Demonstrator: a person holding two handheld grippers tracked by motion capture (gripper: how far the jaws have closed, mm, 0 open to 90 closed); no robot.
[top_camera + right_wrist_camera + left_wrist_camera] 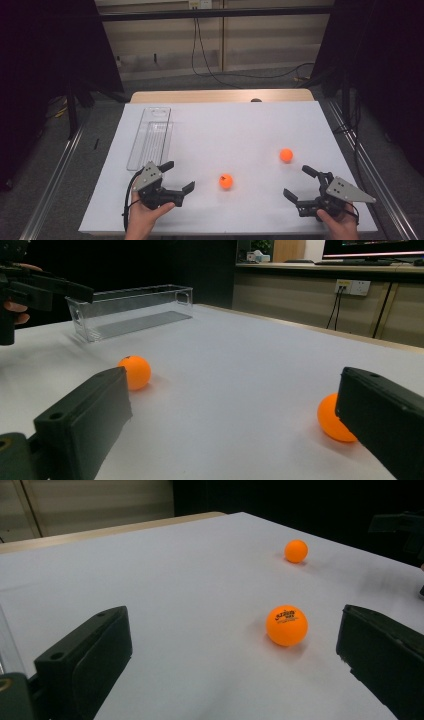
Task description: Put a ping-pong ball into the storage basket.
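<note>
Two orange balls lie on the white table sheet (235,125). The one with black print (226,181) (286,625) (134,372) rests just right of my left gripper (180,175) (235,630), which is open and holds nothing. The plain ball (286,155) (296,551) (334,419) sits farther right, partly hidden behind the right-hand jaw in the right gripper view. My right gripper (296,181) (232,390) is open too, near the front right edge, with nothing between its jaws.
A long clear plastic tray (150,137) (132,310) lies empty at the table's left side, just beyond the left gripper. Cables hang from a wall socket (352,287) behind the table. Dark curtains stand on both sides.
</note>
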